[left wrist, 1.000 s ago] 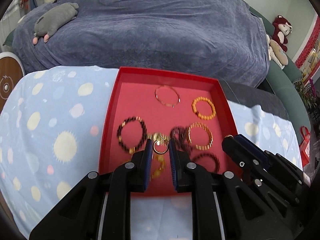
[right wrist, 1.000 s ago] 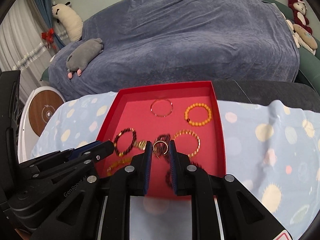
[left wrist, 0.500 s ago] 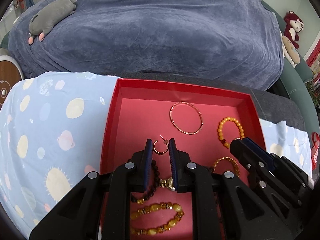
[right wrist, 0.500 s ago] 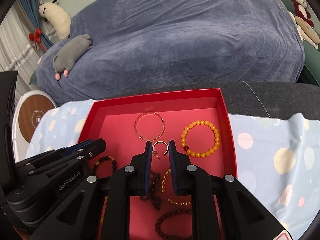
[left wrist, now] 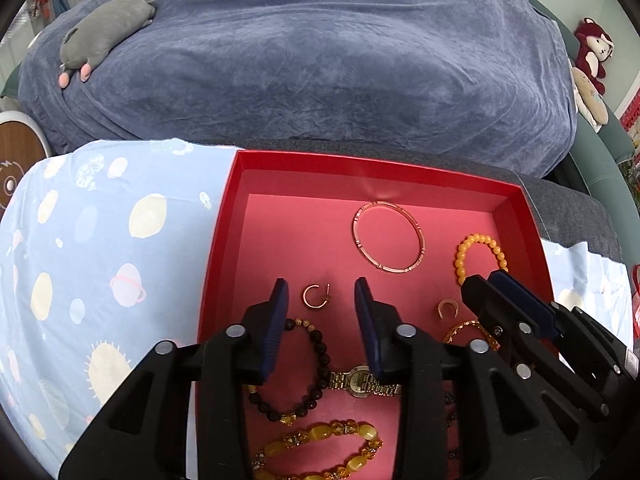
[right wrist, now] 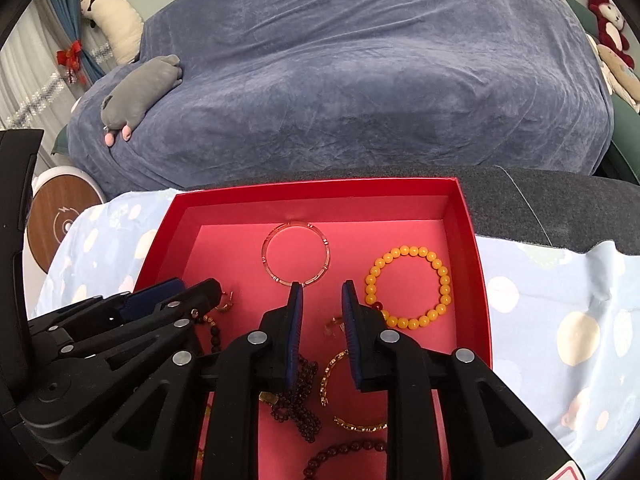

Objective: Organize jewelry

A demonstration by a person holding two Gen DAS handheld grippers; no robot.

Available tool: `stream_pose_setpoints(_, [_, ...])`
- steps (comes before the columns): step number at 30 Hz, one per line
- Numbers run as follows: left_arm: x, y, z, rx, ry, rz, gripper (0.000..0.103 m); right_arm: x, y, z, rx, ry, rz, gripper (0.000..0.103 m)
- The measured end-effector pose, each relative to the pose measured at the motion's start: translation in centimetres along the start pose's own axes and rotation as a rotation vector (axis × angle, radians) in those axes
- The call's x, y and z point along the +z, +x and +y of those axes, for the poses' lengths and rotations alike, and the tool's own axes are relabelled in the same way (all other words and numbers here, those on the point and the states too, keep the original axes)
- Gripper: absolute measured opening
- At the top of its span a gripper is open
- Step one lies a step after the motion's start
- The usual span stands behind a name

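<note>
Left gripper (left wrist: 321, 294) has just been opening, its gold hoop earring (left wrist: 316, 296) lying loose between the jaws in the red tray (left wrist: 216, 256); right gripper (right wrist: 322, 296) likewise, second earring (right wrist: 334, 325) below.

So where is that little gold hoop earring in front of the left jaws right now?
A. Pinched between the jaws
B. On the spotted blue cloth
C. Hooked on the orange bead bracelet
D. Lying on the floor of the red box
D: the hoop earring lies on the red box floor, between the open jaws of the left gripper, touching neither.
</note>
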State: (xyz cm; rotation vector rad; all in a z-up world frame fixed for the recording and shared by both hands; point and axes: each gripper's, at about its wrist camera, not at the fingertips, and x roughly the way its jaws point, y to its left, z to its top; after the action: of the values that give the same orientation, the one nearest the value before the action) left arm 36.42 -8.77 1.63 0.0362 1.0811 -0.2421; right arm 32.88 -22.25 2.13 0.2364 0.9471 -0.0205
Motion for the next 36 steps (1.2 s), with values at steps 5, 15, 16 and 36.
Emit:
stream_pose_setpoints(5, [-0.3,-0.9,0.0,0.001,0.009,-0.011,0.033,-0.2,-0.9,0.4,-0.004,-0.008,-0.009,0.021])
stream_pose_setpoints(15, [-1.8,-5.7,-0.1,-0.006,0.011,-0.049,0.033,-1.7,-6.1,0.9,-0.032,-0.012,-0.058,0.036])
stream_pose_setpoints(16, [-2.2,-6.5,-0.1,-0.012,0.01,-0.054,0.033,-1.8,-6.6,0.9,-0.032,-0.01,-0.06,0.037])
stream_pose_setpoints(36, [-10.6,-14.0,-1.8,-0.001,0.053,-0.066,0.035,-9.8,-15.4,1.5,-0.084,-0.016,-0.08,0.039])
